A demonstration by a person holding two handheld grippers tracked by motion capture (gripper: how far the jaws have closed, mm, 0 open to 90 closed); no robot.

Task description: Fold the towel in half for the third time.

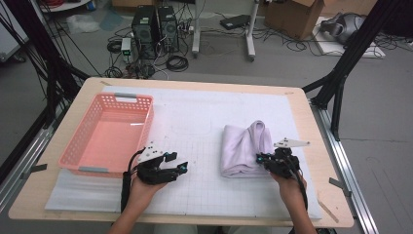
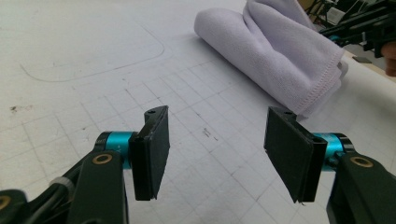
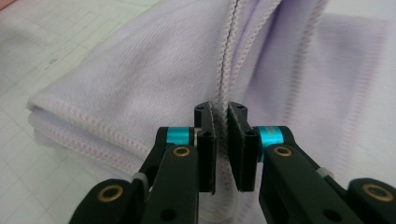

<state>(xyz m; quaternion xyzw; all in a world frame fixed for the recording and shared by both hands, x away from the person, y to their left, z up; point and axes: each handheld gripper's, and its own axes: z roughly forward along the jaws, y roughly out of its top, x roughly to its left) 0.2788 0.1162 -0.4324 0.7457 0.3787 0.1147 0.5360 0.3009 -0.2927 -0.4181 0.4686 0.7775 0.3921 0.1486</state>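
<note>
Towel pinched at its hem, basket waiting empty

The right gripper (image 3: 220, 140) has its jaws nearly together on a stitched edge of the folded lilac towel (image 1: 243, 148), which lies on the white mat (image 1: 195, 122) right of centre; judging by this, only the grasp is made, and any lifting, folding or moving is yet to come. The left gripper (image 2: 215, 154) stands wide and holds nothing, near the pink basket (image 1: 80, 146). Open mat lies between the towel and the basket; the table's right edge (image 1: 319, 161) is close by the right hand (image 1: 291, 187).
</note>
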